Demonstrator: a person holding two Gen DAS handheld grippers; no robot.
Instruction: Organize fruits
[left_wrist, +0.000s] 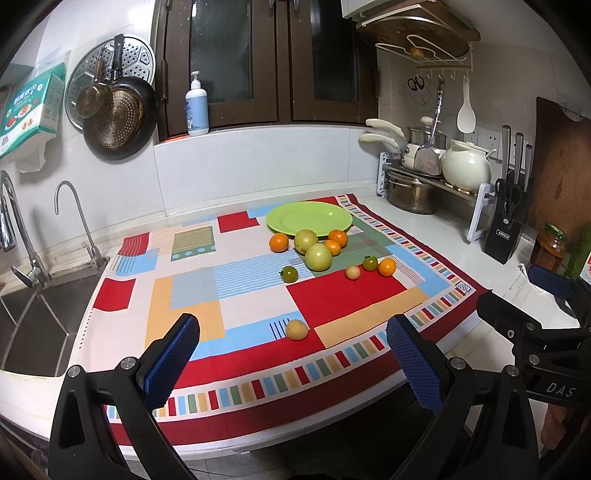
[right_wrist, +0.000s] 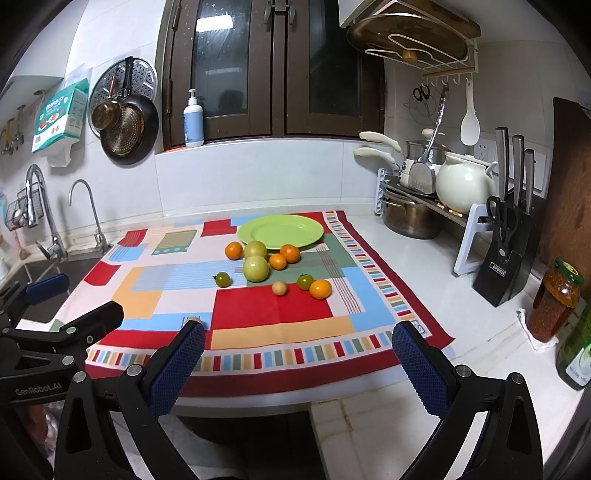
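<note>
An empty green plate sits at the far side of a patchwork cloth. Just in front of it lie several fruits: oranges, two large green fruits, two small green tomatoes and a small pale fruit. A yellow fruit lies alone near the cloth's front; in the right wrist view it is mostly hidden behind a finger. My left gripper and right gripper are both open and empty, held over the counter's front edge.
A sink with taps is on the left. A pot rack, white teapot, knife block, jar and green bottle line the right side. The right gripper shows at the left view's right edge.
</note>
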